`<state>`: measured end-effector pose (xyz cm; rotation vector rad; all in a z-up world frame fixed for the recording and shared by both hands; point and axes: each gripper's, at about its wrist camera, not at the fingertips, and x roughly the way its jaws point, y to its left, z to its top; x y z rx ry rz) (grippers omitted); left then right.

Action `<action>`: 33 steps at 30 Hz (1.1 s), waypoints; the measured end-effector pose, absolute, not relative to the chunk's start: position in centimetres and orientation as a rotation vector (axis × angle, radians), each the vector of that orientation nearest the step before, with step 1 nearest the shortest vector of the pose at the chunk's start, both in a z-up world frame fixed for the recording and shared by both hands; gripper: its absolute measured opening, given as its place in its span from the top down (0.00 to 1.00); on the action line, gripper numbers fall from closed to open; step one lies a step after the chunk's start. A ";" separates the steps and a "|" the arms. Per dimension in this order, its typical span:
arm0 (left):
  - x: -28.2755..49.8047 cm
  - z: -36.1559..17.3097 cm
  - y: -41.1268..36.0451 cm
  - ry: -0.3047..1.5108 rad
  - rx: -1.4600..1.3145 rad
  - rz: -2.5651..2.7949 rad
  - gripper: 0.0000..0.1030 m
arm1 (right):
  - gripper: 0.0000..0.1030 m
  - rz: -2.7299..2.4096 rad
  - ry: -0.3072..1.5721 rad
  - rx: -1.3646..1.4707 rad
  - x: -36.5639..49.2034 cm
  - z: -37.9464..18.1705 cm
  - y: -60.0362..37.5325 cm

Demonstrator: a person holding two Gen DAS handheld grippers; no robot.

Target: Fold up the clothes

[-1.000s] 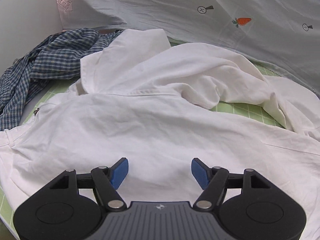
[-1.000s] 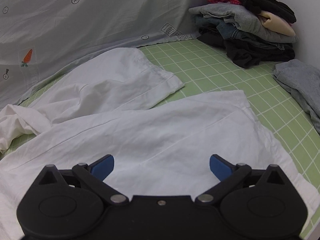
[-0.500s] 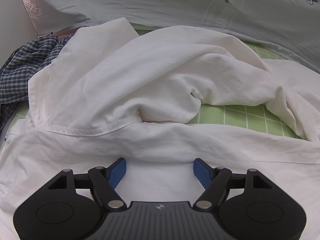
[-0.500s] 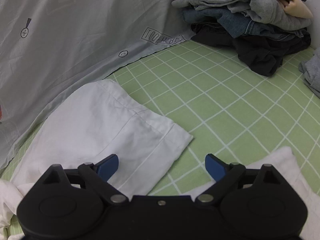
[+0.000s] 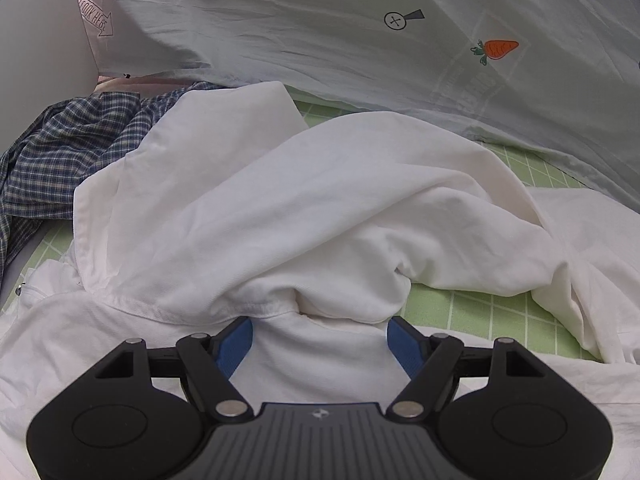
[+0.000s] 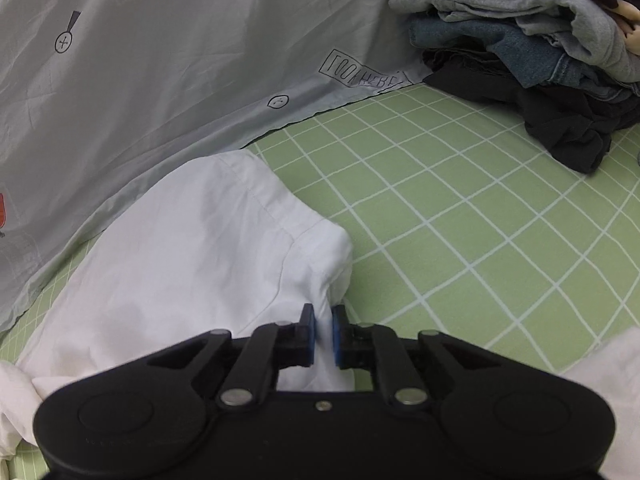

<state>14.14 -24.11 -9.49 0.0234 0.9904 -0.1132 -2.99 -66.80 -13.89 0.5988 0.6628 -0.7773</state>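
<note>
A white hooded garment [image 5: 304,208] lies crumpled on the green checked mat [image 5: 472,312]. My left gripper [image 5: 320,340] is open, its blue pads on either side of the bunched fabric at the hood's seam. In the right wrist view the garment's white sleeve [image 6: 192,256] lies flat on the mat [image 6: 460,220]. My right gripper [image 6: 323,334] is shut on the sleeve's cuff corner, which puckers up between the pads.
A blue plaid shirt [image 5: 64,152] lies bunched at the left. A grey printed sheet [image 5: 360,28] hangs along the back, also in the right wrist view [image 6: 160,60]. A stack of folded clothes [image 6: 540,52] sits at the far right of the mat.
My right gripper moved forward to the sleeve cuff and shut on it. My left gripper moved forward to the hood seam and stayed open.
</note>
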 end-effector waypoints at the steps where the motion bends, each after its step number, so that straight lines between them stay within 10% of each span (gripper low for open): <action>1: 14.0 -9.5 -23.9 0.986 0.026 -0.107 0.27 | 0.93 -0.782 0.628 0.591 -3.5 -13.1 -66.7; 19: 12.9 -10.9 -22.3 1.005 0.010 -0.069 0.27 | 0.93 -0.892 0.129 0.470 -11.5 5.6 -65.8; 33: 13.8 -12.6 -23.0 1.048 0.025 -0.028 0.26 | 0.91 -0.765 0.344 0.429 7.9 -1.7 -72.8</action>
